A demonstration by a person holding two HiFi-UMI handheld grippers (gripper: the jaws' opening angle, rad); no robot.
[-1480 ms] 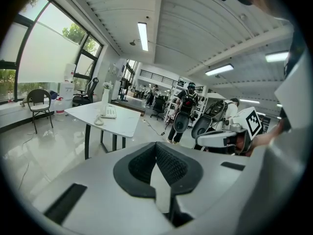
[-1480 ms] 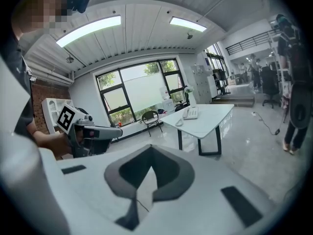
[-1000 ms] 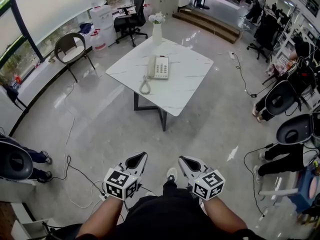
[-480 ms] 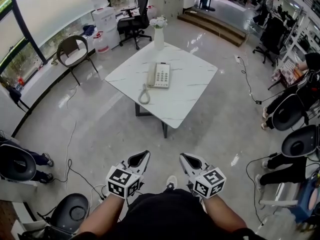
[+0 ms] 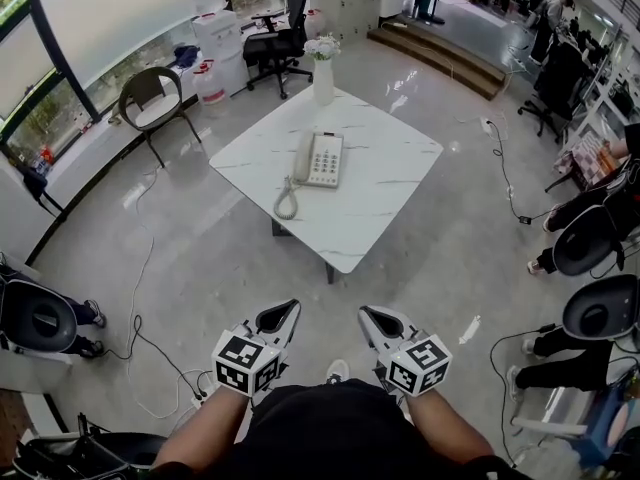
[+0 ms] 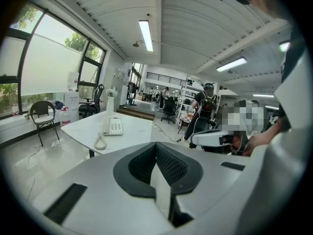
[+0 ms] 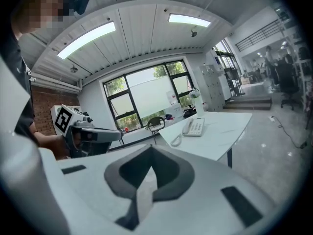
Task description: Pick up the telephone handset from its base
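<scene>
A cream telephone [image 5: 320, 159] lies on a white marble table [image 5: 385, 183] several steps ahead, its handset [image 5: 303, 156] resting on the left side of the base. A coiled cord [image 5: 287, 200] trails toward the table's near edge. My left gripper [image 5: 276, 317] and right gripper [image 5: 374, 320] are held low in front of the person's body, side by side, both shut and empty. The left gripper view shows the telephone [image 6: 115, 126] far beyond the closed left gripper [image 6: 157, 151]. In the right gripper view the telephone [image 7: 194, 127] sits far past the closed right gripper [image 7: 149, 156].
A white vase of flowers [image 5: 322, 71] stands at the table's far corner. A metal chair [image 5: 150, 96] and an office chair [image 5: 281, 28] are at the back left. Cables [image 5: 140, 298] run over the floor. Seated people [image 5: 590, 238] line the right; steps [image 5: 440, 53] lie behind.
The table and telephone have drawn nearer and lower in the head view as the person walks toward them. Both grippers keep their place before the body, still shut.
</scene>
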